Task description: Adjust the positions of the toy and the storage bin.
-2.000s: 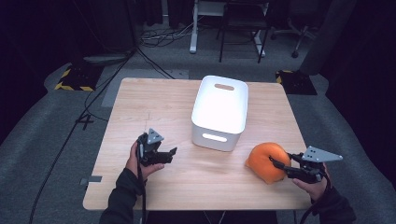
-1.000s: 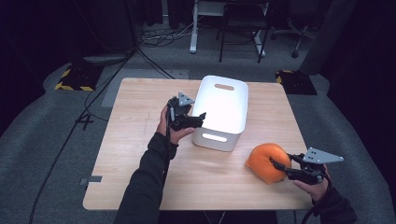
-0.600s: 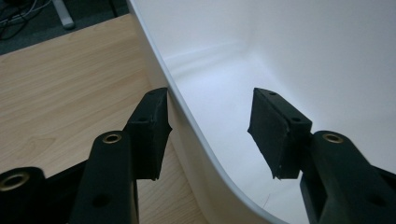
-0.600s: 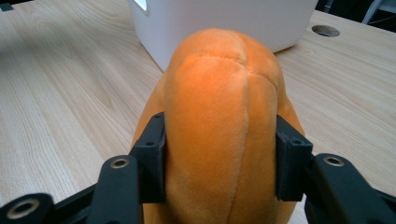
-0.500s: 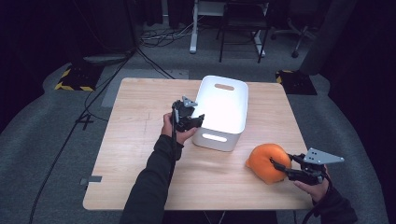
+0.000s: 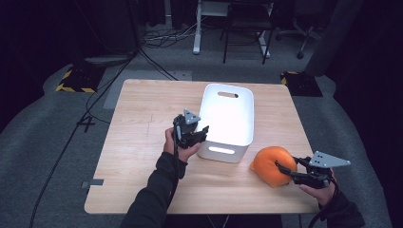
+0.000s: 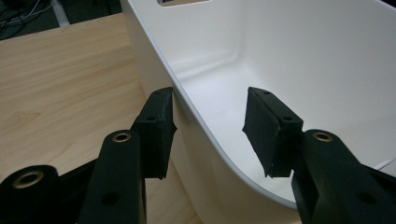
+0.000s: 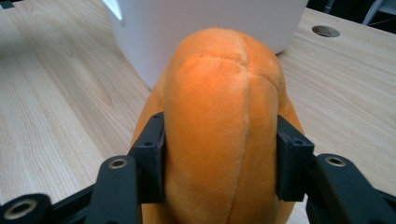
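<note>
Wooden table (image 6: 142, 142), light and bare at its left. White bin (image 6: 227, 118) at its middle, upright. Orange plush pumpkin (image 6: 271, 165) resting on the table just right of the bin's near corner. Right gripper (image 6: 285, 172), fingers (image 8: 148, 154) clamped on the pumpkin's sides. Left gripper (image 6: 202, 133), fingers (image 7: 156, 126) spread wide, straddling the bin's left wall.

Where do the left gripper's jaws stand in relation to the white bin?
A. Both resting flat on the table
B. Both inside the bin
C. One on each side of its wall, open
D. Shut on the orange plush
C: in the left gripper view the left gripper is open, with the white bin wall rim running between its jaws.
</note>
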